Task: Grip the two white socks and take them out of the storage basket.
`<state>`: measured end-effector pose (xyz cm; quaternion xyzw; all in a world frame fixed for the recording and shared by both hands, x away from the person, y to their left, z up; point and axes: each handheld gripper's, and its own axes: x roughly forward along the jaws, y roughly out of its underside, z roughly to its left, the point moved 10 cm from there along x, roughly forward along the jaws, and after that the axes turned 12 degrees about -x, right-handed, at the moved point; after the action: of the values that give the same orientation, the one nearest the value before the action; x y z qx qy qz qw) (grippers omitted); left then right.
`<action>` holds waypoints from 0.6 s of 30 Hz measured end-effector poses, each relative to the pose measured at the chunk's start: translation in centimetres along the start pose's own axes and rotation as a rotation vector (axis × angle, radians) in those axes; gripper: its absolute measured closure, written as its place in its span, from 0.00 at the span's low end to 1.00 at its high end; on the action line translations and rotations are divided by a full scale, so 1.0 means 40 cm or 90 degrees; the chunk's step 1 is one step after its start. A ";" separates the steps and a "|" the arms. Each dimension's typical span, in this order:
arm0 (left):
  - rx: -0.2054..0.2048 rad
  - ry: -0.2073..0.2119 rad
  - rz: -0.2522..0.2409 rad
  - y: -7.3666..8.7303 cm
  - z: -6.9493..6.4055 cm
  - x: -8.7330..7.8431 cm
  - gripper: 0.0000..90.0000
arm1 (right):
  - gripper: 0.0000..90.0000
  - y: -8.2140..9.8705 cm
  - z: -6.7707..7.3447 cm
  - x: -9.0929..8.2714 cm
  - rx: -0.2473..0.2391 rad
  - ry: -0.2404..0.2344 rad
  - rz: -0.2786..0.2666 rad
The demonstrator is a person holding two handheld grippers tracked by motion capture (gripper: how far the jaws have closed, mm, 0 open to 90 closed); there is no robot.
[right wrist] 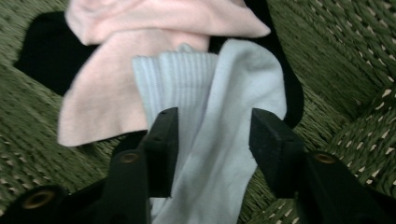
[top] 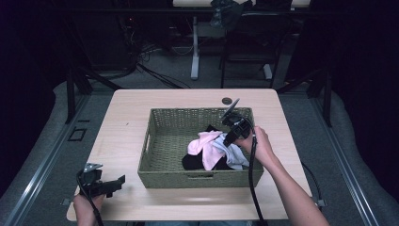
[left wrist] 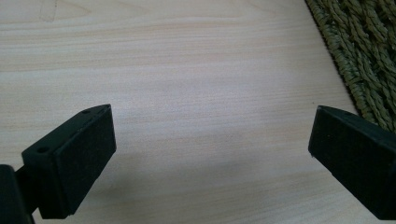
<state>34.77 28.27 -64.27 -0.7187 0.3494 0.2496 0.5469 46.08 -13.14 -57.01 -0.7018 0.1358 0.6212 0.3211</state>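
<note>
right gripper [right wrist: 212,135] part-open over ribbed pale-blue sock [right wrist: 219,154], not pinching | soft pink sock [right wrist: 112,88], black cloth [right wrist: 42,51] beside | rectangular woven green wicker basket [top: 155,141] walled them in | left gripper [left wrist: 212,154] wide open, empty, above pale wood-grain table [left wrist: 187,70]

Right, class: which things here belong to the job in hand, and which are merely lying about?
In the job: pale blue ribbed sock, pink sock, woven green basket, right gripper.

Lying about: left gripper, light wooden table, dark chair.
</note>
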 end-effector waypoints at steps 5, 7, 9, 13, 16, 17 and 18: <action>0.000 -0.001 0.000 0.000 0.001 -0.001 0.01 | 0.52 -0.010 0.020 0.001 -0.013 -0.009 0.000; -0.001 0.000 -0.001 0.000 0.001 -0.001 0.01 | 0.55 -0.011 0.020 0.008 -0.009 -0.005 0.007; 0.000 0.000 0.000 0.000 0.001 -0.001 0.01 | 0.58 -0.010 0.010 0.012 -0.005 0.007 0.012; 0.000 0.001 0.000 0.000 0.002 -0.001 0.01 | 0.65 -0.004 -0.012 0.011 0.009 0.030 0.017; 0.001 0.001 0.000 0.000 0.000 -0.001 0.01 | 0.67 0.001 -0.023 0.004 0.015 0.043 0.016; 0.001 0.001 0.000 0.000 0.000 -0.001 0.01 | 0.67 0.002 -0.024 0.004 0.017 0.043 0.016; 0.001 0.001 0.002 0.000 -0.001 -0.001 0.01 | 0.68 0.002 -0.026 0.008 0.022 0.048 0.010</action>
<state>34.74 28.25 -64.25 -0.7180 0.3510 0.2496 0.5468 46.93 -13.78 -57.30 -0.7181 0.1639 0.5943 0.3230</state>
